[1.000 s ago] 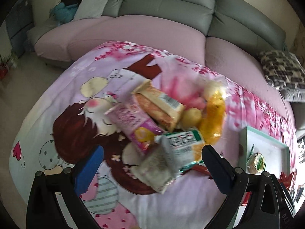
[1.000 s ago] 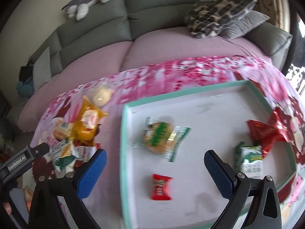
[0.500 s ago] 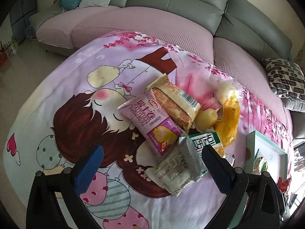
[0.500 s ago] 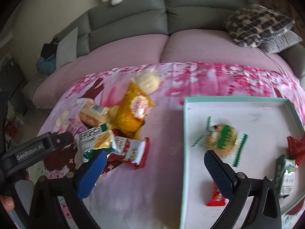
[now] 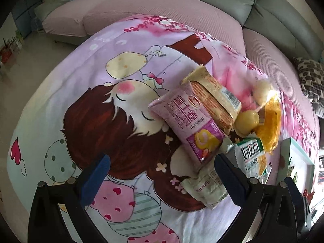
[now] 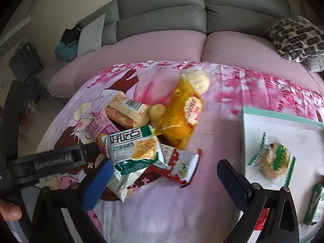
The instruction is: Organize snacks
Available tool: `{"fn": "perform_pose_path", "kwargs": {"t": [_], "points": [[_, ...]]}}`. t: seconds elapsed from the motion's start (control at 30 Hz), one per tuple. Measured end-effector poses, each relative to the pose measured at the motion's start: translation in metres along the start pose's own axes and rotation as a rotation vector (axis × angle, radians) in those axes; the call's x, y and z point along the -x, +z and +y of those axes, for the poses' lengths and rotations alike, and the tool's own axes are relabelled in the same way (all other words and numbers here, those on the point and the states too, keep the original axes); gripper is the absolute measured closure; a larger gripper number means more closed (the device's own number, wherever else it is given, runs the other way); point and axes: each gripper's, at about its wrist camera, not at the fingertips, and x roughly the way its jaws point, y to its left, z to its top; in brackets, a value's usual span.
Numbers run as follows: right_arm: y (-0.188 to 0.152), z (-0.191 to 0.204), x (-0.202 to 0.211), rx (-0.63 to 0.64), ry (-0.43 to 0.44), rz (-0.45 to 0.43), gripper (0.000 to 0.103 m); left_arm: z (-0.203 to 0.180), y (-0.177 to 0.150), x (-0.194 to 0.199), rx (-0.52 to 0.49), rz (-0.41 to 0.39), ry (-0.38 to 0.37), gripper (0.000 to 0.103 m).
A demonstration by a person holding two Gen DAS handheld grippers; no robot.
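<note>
Your left gripper [image 5: 160, 174] hangs released and empty over the cartoon cloth [image 5: 85, 105], its right pad beside the pink packet [image 5: 188, 123]. Your right gripper [image 6: 164, 174] is also spread wide, holding nothing, above the red-and-white packet [image 6: 178, 166] at the edge of the snack pile [image 6: 149, 127]. The tray [image 6: 283, 119] lies to the right, with a green-wrapped cake [image 6: 273, 162] in it.
</note>
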Motion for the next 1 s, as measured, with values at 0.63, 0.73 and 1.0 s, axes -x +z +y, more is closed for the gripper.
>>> {"fn": "perform_pose_path", "kwargs": {"t": [0.63,0.73,1.0], "points": [[0.010,0.021,-0.038,0.056,0.013,0.051,0.000,0.011,0.006,-0.021,0.096,0.069,-0.021,0.001],[0.009,0.023,-0.040,0.070,0.002,0.050,0.000,0.009,0.006,-0.023,0.094,0.076,-0.022,0.001],[0.008,0.026,-0.037,0.075,0.045,0.045,0.027,0.005,0.007,-0.026,0.085,0.080,-0.017,0.001]]}}
